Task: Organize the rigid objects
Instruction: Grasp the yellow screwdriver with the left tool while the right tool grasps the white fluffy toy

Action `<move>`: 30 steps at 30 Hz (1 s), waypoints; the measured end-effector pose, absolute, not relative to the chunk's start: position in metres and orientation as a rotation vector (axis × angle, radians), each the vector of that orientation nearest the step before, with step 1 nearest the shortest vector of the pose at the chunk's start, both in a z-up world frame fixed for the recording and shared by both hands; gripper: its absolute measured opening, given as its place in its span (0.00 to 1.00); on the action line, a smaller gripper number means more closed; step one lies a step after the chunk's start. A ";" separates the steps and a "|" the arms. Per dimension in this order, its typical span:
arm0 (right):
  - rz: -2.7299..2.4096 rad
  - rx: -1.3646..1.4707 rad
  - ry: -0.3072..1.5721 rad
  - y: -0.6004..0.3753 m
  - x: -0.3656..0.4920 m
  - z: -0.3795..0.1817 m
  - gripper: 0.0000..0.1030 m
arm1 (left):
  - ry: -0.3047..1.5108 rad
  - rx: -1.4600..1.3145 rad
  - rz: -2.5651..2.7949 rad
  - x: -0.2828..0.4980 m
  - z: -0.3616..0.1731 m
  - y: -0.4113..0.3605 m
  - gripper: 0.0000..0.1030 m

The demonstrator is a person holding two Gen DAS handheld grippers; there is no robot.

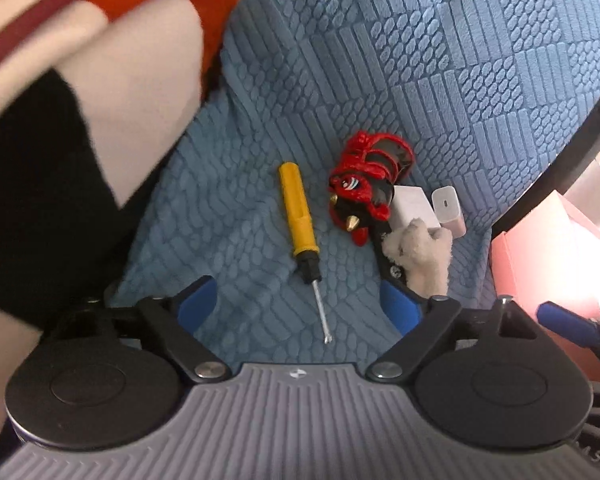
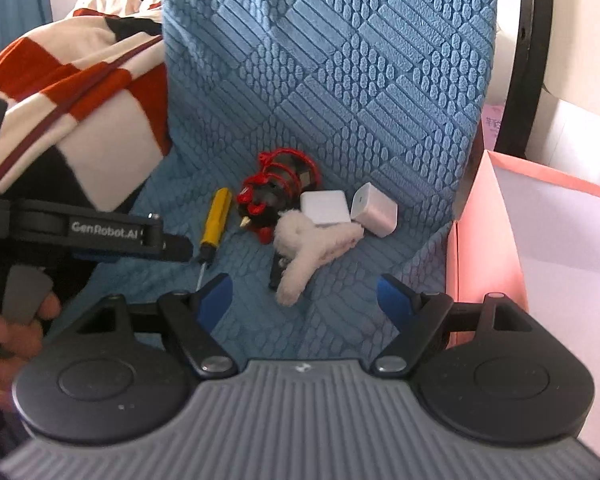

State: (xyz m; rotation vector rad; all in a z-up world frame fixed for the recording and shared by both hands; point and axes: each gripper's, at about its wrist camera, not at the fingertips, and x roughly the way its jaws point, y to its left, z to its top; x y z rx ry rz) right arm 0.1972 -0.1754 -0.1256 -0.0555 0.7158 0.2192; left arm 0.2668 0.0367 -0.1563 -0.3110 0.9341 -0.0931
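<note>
Blue textured cover (image 2: 340, 80) fills the seat and backrest, and that's our landmark. Draped over its left edge, a red, white and black checked blanket (image 2: 80, 92). Off its right edge, a pink box (image 2: 484, 240) stands open.

Left gripper (image 1: 300, 300) hangs over the cover's near part, jaws spread wide, nothing between them. Right gripper (image 2: 304, 296), same story: wide apart and empty.

Mid-cover, the items cluster. A red and black toy figure (image 2: 276, 192) lies at the fold; just left of it a yellow screwdriver (image 1: 299, 216), tip pointing toward the near edge. A white plush toy (image 2: 312, 244) touches the figure. Two white chargers (image 2: 326, 206) (image 2: 374, 208) sit side by side, right of the figure.
</note>
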 end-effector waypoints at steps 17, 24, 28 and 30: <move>0.250 0.050 0.799 -0.168 0.278 -0.163 0.76 | 0.983 -0.351 -0.101 0.318 -0.177 0.034 0.53; 0.243 0.039 0.833 -0.164 0.300 -0.182 0.59 | 1.000 -0.369 -0.080 0.324 -0.188 0.038 0.52; 0.252 0.064 0.863 -0.172 0.309 -0.182 0.58 | 0.999 -0.386 -0.066 0.327 -0.192 0.040 0.52; 0.260 0.047 0.856 -0.172 0.308 -0.179 0.58 | 0.998 -0.374 -0.068 0.329 -0.193 0.039 0.52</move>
